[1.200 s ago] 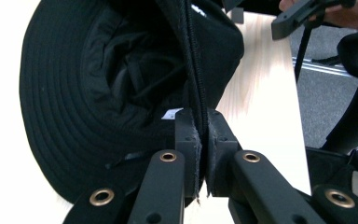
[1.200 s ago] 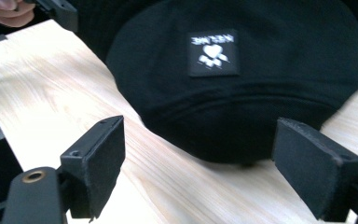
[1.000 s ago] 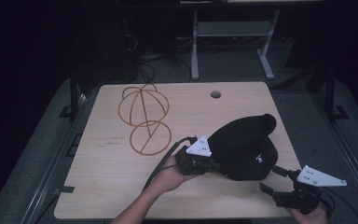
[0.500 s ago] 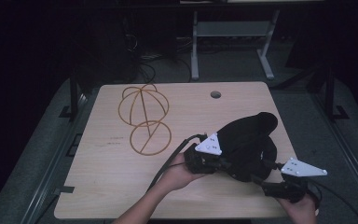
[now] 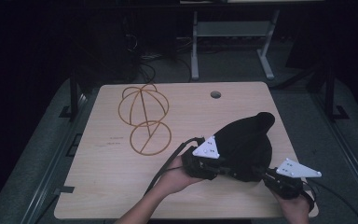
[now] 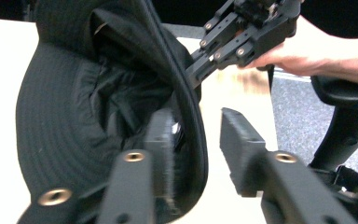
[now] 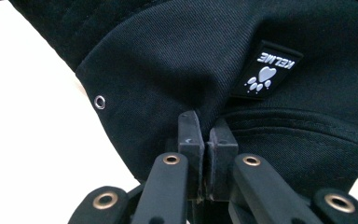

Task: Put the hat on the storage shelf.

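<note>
we find a black hat (image 5: pixel 247 147) lying toward the right front of the wooden bench (image 5: pixel 102 186), its crown pointing to the far right corner. in the right tongs view the fabric carries a small label (image 7: pixel 269 71) with a paw-print mark and a metal eyelet (image 7: pixel 99 101) on the side panel.

the left tongs (image 6: pixel 203 158) sit at the hat's near-left edge, held in the person's left hand (image 5: pixel 179 175). in the left tongs view the jaws stand apart, narrow rather than wide, and the stitched brim (image 6: pixel 193 121) of the hat passes between them; one jaw lies against the underside of the brim, the other stands clear of it. we see the hat's inner lining exposed and the brim lifted off the bench surface in that view.

the right tongs (image 7: pixel 205 140) are at the hat's near-right edge, held in the right hand (image 5: pixel 294 207). in the right tongs view the jaws are pressed together on a fold of the black fabric just below the label. the same tongs show across the hat in the left tongs view, gripping its far edge.

a wire frame of tan hoops (image 5: pixel 143 116) lies on the far left part of the bench, well apart from the hat. a round hole (image 5: pixel 215 94) is cut in the bench near its far edge.
</note>
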`<action>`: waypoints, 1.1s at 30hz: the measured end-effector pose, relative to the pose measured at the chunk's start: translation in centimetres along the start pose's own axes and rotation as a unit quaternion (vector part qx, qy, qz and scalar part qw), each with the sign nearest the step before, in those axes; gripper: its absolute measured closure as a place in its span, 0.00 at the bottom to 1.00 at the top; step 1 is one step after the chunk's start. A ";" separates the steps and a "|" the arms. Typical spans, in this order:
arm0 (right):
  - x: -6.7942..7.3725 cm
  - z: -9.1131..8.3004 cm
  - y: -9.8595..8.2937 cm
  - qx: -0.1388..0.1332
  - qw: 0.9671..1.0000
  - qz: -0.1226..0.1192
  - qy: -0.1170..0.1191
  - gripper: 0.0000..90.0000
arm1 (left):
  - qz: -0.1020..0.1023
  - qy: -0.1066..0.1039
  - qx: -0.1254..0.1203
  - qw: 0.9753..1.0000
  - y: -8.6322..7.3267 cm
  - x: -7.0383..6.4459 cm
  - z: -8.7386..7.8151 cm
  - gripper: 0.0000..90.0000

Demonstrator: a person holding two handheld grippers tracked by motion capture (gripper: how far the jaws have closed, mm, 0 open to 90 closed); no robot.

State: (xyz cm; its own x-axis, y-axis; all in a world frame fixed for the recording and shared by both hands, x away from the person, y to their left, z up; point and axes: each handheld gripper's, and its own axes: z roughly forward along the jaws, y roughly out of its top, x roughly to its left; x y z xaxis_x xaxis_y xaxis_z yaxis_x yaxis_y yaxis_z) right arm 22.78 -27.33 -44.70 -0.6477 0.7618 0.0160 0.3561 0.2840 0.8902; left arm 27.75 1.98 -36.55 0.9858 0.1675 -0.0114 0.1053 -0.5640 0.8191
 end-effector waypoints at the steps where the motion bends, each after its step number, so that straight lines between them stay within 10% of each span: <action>1: 0.0 0.0 0.0 0.000 1.000 0.000 0.000 0.96 | 0.000 0.000 0.000 1.000 0.0 0.0 0.0 0.65; 13: 0.0 -0.4 0.0 -0.012 1.000 0.019 0.006 0.96 | -0.013 0.015 -0.007 1.000 -3.0 -0.2 -3.7 0.42; 33: -0.7 -1.6 2.6 -0.030 0.999 0.013 0.016 0.98 | -0.073 0.063 -0.008 0.995 -10.5 0.9 -5.8 0.40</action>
State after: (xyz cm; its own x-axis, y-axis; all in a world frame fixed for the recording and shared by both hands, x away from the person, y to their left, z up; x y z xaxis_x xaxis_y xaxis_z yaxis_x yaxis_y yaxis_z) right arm 23.04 -28.10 -41.69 -0.6601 0.7492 0.0539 0.3338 0.2283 0.9146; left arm 26.80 12.75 -41.85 0.9357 0.3478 -0.0599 0.2437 -0.5139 0.8225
